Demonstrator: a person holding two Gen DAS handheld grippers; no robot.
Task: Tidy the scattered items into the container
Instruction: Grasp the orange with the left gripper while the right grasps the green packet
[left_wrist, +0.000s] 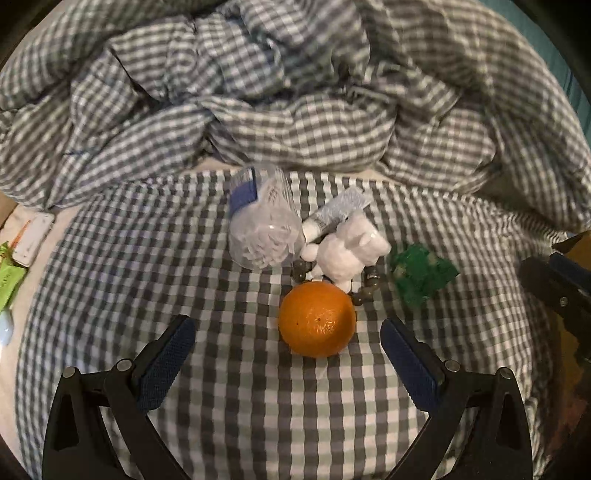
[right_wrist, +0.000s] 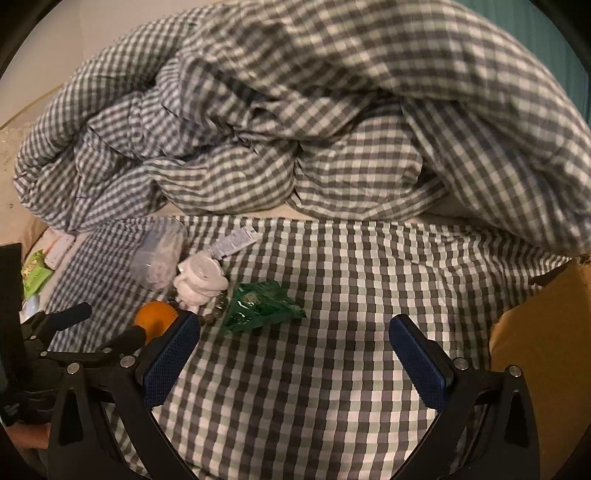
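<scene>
I had the left gripper (left_wrist: 288, 341) with jaws spread wide and empty, its blue pads (left_wrist: 168, 363) touching nothing. One orange (left_wrist: 317, 318) sat on the checked bed sheet (left_wrist: 258, 406) between the pads but ahead of them, nearer the right-hand pad, clear of both.

The right gripper (right_wrist: 293, 338) likewise had jaws wide apart, nothing held, only bare sheet between its pads (right_wrist: 419, 363).

Count, taking the orange as landmark:
- one white plush toy (left_wrist: 345, 251), just behind the orange, touching or nearly so
- one string of grey-brown beads (left_wrist: 364, 286), curling around the toy, its end just beside the orange
- one clear plastic bag (left_wrist: 264, 225) of white bits with a blue label, behind and left of the orange
- one small tube (left_wrist: 334, 216), behind the toy, leaning on the bag
- one green crinkled packet (left_wrist: 421, 271), right of the orange, apart from the beads

A brown cardboard box (right_wrist: 546, 350) stood far right of the orange, at the bed's edge; only its side showed, so I could not tell its contents. One rumpled checked duvet (left_wrist: 258, 92) was heaped well behind everything. Far left of the orange lay a light green packet (left_wrist: 9, 278) and a white card-like item (left_wrist: 35, 238), too blurred to identify.
</scene>
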